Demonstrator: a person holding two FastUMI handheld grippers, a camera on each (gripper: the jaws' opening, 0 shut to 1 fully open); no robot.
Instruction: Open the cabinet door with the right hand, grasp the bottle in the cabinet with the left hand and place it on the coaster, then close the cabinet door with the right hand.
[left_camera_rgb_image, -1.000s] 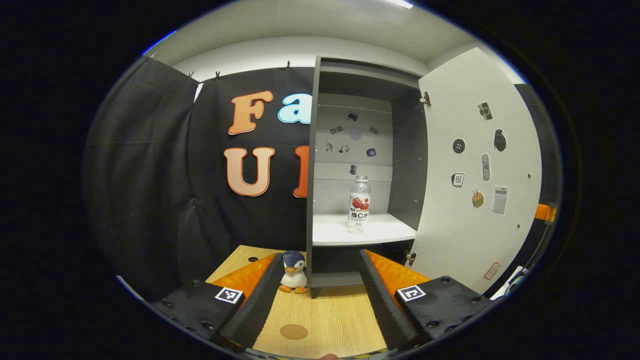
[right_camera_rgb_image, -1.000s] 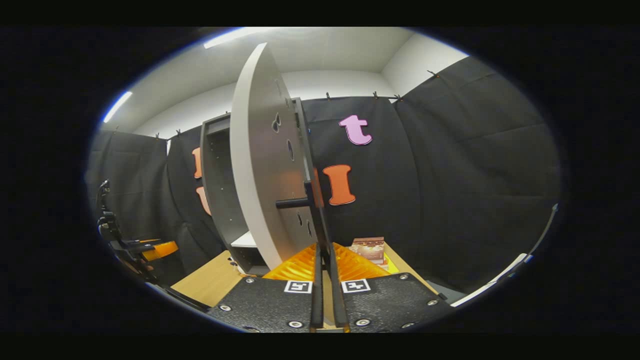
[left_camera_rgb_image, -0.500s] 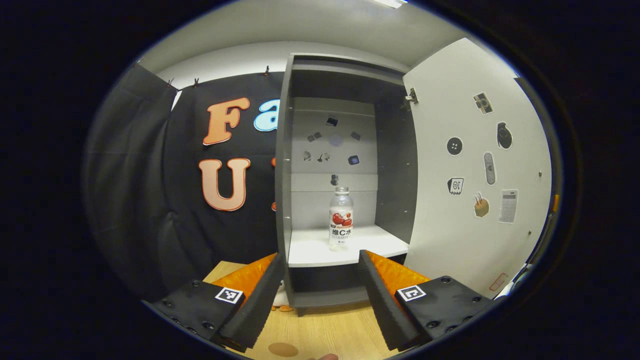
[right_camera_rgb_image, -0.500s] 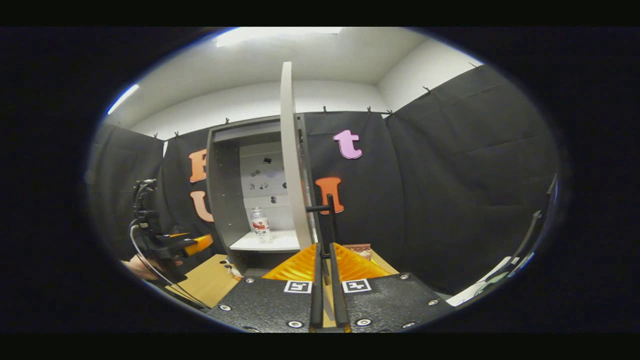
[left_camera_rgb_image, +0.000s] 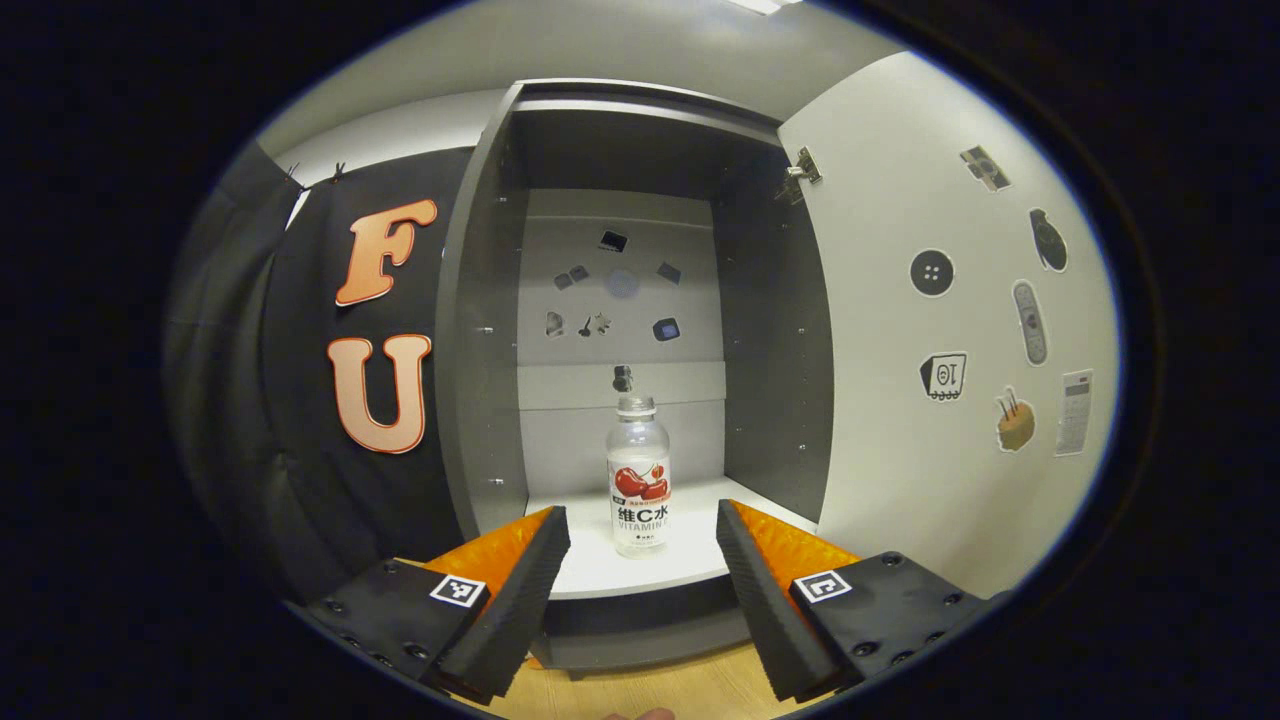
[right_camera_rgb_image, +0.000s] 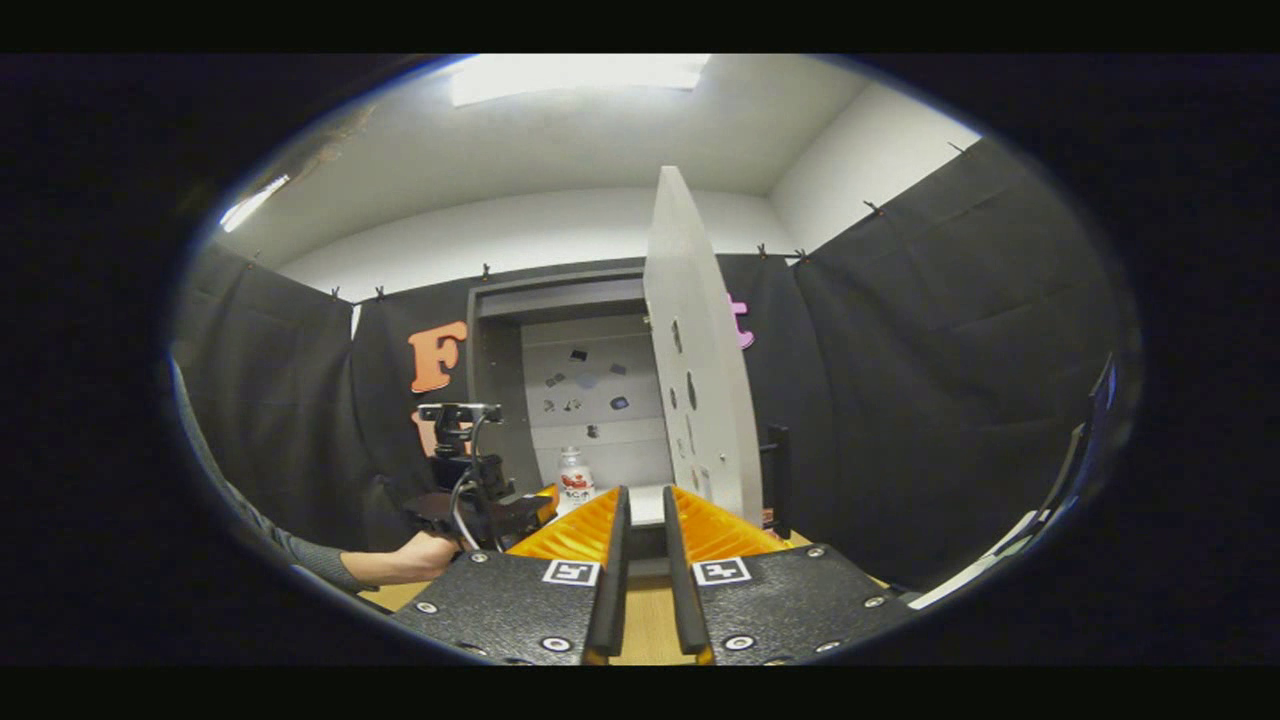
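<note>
Clear plastic bottle (left_camera_rgb_image: 639, 478) stands upright on cabinet (left_camera_rgb_image: 480, 330) shelf at 12 o'clock of left gripper (left_camera_rgb_image: 640, 535), fingers spread wide, bottle beyond the tips. Door (left_camera_rgb_image: 930, 330) open at 2 o'clock.

Right gripper view: right gripper (right_camera_rgb_image: 640, 510) fingers nearly together, holding nothing; handle (right_camera_rgb_image: 775, 470) at 1 o'clock. Risk: off-centre approach tips bottle.

We see even, bright light from above: a ceiling lamp (right_camera_rgb_image: 580, 75) glares white in the right gripper view, and a second strip (right_camera_rgb_image: 252, 202) glows at its left edge. In the left gripper view the open door (left_camera_rgb_image: 940, 330) is brightly lit, while the cabinet (left_camera_rgb_image: 620, 150) top lies in shadow. The bottle (left_camera_rgb_image: 639, 476) is sharp and casts only a faint shadow. Straight edges bow towards the rims of both views. The right gripper view is softer and grainier.
</note>
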